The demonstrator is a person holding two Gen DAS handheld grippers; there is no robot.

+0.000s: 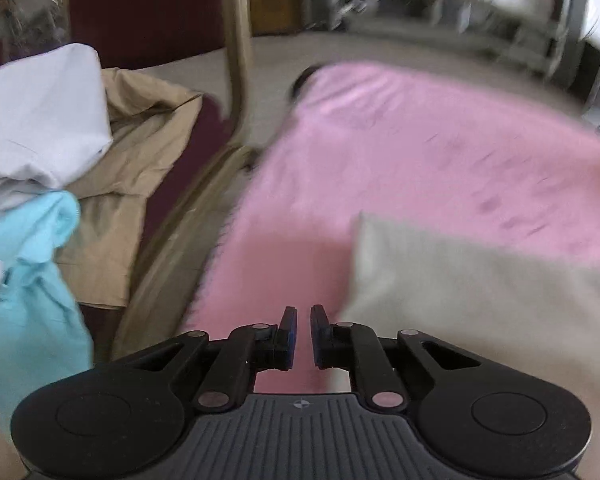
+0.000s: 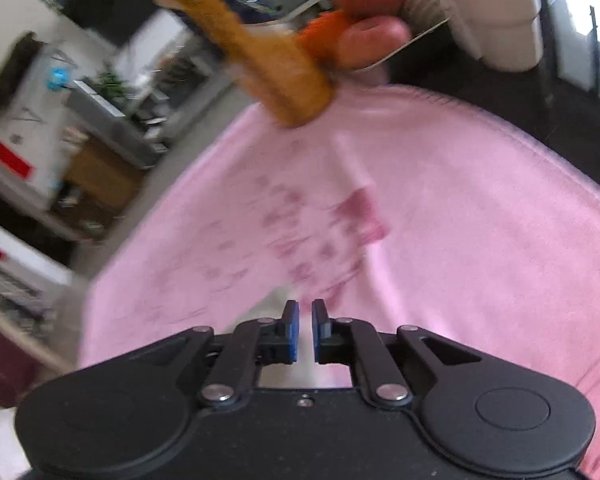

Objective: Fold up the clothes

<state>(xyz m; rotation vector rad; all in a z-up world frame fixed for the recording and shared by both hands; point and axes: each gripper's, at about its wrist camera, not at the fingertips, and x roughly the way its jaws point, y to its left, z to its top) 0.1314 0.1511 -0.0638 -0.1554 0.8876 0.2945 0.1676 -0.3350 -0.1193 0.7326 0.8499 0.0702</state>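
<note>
The pink cloth (image 1: 420, 160) lies spread flat on the table, a grey piece (image 1: 480, 300) over its near corner. My left tool (image 1: 304, 316) and right tool (image 2: 305, 312) hover above it, jaws nearly together, holding nothing. Whether I'm between folds or finished, I can't tell. Spare clothes (image 1: 40, 140) heap on the left. The cloth's print is too blurred to read.

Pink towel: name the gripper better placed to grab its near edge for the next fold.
Probably left. The left gripper hangs over the pink towel where a corner already lies folded back; the right gripper sits over mid-cloth.
</note>
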